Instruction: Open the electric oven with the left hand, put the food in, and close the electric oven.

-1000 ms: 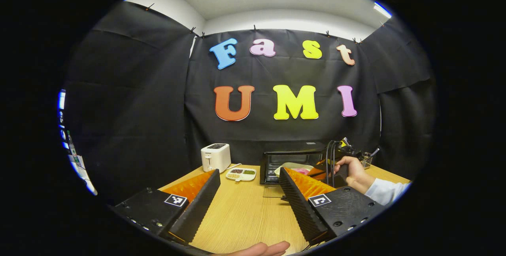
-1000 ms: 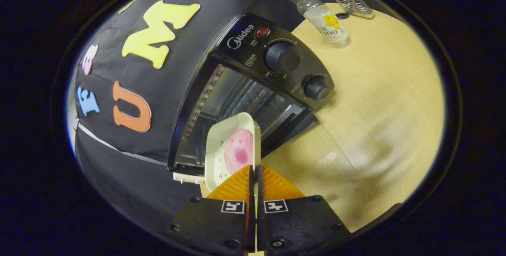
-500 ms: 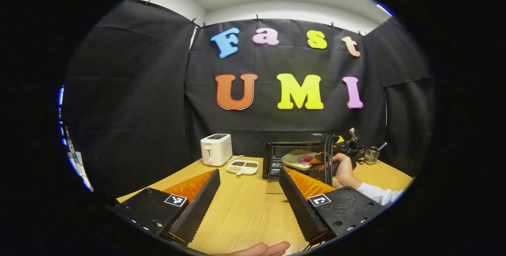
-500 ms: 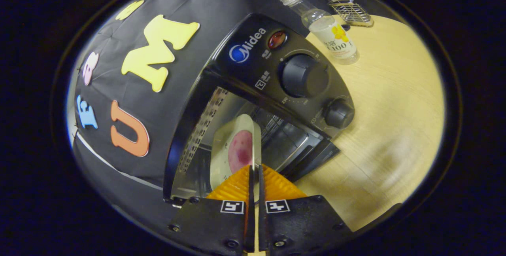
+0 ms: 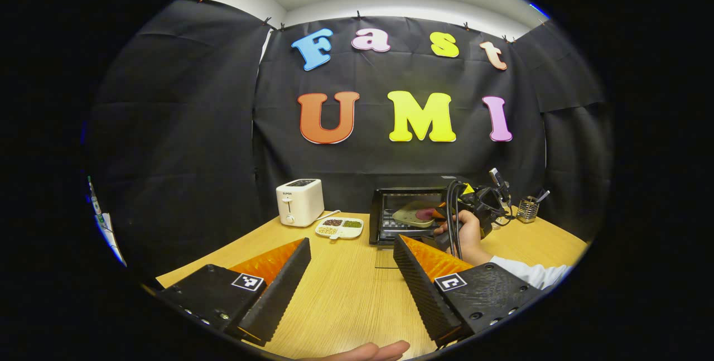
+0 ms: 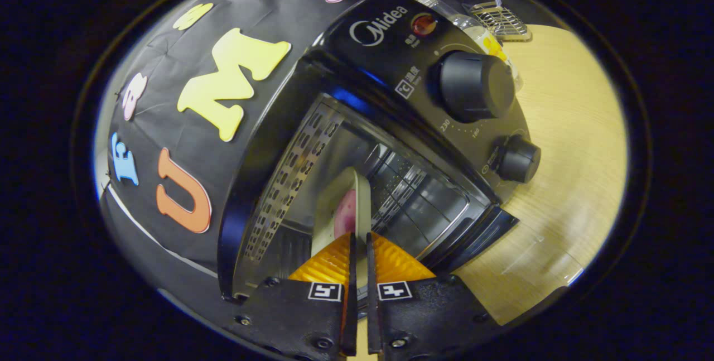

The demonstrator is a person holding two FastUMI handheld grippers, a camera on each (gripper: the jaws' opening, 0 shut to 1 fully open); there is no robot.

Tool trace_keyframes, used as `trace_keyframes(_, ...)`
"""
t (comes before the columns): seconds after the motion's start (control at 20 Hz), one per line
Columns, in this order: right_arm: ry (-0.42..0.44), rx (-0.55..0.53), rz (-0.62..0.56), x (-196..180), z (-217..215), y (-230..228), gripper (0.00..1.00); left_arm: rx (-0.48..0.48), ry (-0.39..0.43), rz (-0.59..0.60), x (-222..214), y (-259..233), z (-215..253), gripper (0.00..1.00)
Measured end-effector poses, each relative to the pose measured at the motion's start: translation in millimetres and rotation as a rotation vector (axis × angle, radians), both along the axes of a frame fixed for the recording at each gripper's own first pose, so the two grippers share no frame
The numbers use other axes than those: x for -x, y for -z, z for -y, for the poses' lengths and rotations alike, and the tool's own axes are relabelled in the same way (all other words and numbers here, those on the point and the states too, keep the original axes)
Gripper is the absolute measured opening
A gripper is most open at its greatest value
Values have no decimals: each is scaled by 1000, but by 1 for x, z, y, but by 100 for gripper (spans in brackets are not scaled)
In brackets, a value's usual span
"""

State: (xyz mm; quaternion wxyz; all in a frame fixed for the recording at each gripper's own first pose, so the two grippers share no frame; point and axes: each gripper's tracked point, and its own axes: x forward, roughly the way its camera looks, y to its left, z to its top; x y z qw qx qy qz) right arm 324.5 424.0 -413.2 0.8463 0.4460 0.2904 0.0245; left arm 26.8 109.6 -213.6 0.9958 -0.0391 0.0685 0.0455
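Oven (image 6: 357, 143) stands open at the table's (image 5: 346, 294) far edge, its door folded down. My right gripper (image 6: 358, 238) pinches the rim of the white plate (image 6: 348, 205) with the pink food (image 6: 346, 213), the plate partly inside the cavity. My left gripper (image 5: 351, 272) hovers over the table's near edge, fingers spread and holding nothing.

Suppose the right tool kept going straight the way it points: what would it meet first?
Probably the oven cavity's back wall: the right tool, shut on the plate, points into the open oven. Depth is unclear.
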Motion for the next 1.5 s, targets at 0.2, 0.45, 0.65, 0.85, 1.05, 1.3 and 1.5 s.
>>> trace_keyframes(0.2,38,36,115,4,-3,-14,9,16,8,-17,-4,11,2,95)
trace_keyframes(0.45,27,165,210,15,1,-18,36,22,-11,-38,-2,19,-6,95)
trace_keyframes(0.65,7,239,251,39,5,-23,53,13,-18,-37,-2,19,-10,95)
trace_keyframes(0.85,-64,319,286,69,7,-31,78,12,-1,-54,-1,23,0,95)
trace_keyframes(1.05,-156,419,368,100,11,-57,87,-3,14,-95,0,30,7,95)
trace_keyframes(1.3,-251,537,460,142,21,-92,95,-13,22,-84,13,10,15,95)
trace_keyframes(1.5,-303,618,561,178,40,-122,95,10,18,-83,21,-2,18,96)
